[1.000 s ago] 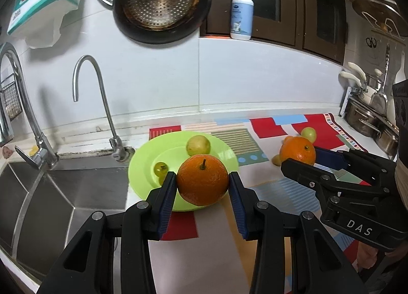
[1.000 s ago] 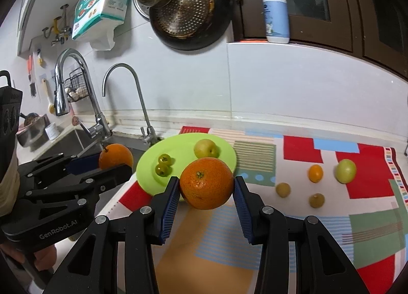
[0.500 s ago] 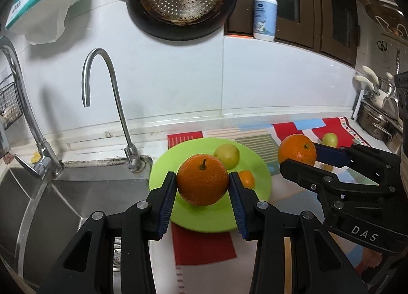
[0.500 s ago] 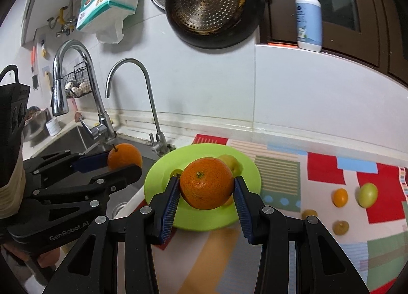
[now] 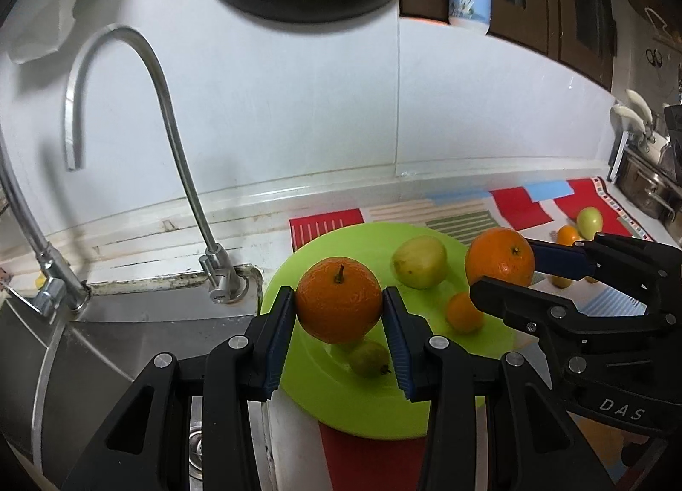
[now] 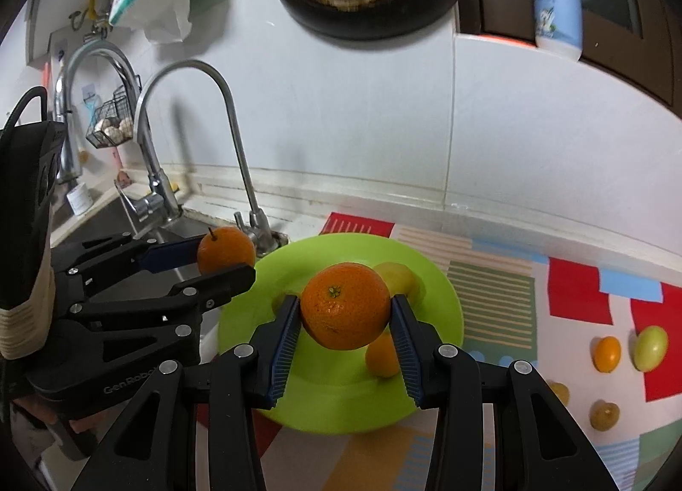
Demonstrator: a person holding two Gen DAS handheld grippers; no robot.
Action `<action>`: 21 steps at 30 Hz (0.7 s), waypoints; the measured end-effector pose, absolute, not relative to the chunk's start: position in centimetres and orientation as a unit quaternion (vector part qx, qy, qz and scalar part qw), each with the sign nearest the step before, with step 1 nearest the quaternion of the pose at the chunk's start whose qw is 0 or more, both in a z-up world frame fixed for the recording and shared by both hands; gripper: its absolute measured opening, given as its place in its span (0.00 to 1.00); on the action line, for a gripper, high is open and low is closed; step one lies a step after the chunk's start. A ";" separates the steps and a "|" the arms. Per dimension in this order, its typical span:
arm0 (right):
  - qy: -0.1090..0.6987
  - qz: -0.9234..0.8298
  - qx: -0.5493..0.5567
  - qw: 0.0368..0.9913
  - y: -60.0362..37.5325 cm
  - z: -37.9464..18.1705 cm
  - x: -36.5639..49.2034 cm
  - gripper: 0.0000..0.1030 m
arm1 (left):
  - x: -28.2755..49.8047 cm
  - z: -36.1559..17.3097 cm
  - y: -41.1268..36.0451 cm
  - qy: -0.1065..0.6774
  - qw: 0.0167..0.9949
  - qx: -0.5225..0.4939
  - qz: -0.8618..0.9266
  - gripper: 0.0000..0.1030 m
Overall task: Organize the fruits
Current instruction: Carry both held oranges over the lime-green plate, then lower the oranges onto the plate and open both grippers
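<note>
The left gripper (image 5: 339, 312) pinches an orange with a stem (image 5: 339, 299) between its blue pads, at the centre of its own view; the right gripper (image 6: 344, 316) likewise clamps a second orange (image 6: 345, 305) at the centre of its view. Both have come forward over the last second: the green plate (image 5: 341, 401), which sat ahead of the jaws a second ago, now lies directly beneath both oranges. That suggests the carry is nearly done and lowering and release come next, with room needed between the fruit already there.

On the plate, the left view shows a pale green fruit (image 5: 420, 261) at centre right, a small orange fruit (image 5: 463, 312) below it and a small green fruit (image 5: 368, 359) just under the held orange. The right view hides most of these behind its orange, but it alone shows what remains on the patterned mat (image 6: 490, 303) at lower right: a small orange fruit (image 6: 607, 353), a green one (image 6: 650, 348) and two yellowish ones (image 6: 604, 415). The left view shows the sink (image 5: 128, 346) touching the plate's left edge.
</note>
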State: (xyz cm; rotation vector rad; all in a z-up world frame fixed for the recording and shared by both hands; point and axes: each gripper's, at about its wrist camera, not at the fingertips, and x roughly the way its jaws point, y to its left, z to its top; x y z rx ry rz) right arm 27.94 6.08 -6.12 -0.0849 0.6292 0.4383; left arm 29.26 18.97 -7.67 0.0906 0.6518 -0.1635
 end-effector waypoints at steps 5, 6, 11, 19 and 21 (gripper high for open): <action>0.325 0.214 -0.043 0.920 6.6 -7.7 29.8 0.42 | 31.4 -9.2 19.3 0.330 0.939 0.048 -0.083 0.40; 0.328 0.213 -0.043 0.919 6.7 -8.0 30.1 0.42 | 31.7 -9.4 19.3 0.331 0.938 0.048 -0.085 0.40; 0.346 0.214 -0.044 0.912 7.2 -9.3 31.3 0.42 | 33.6 -10.7 19.3 0.342 0.934 0.050 -0.089 0.40; 0.355 0.201 -0.034 0.912 6.9 -9.9 32.3 0.51 | 33.7 -10.3 19.4 0.333 0.938 0.049 -0.085 0.56; 0.348 0.192 -0.031 0.917 6.6 -9.7 32.1 0.53 | 33.2 -9.7 19.4 0.324 0.941 0.055 -0.076 0.56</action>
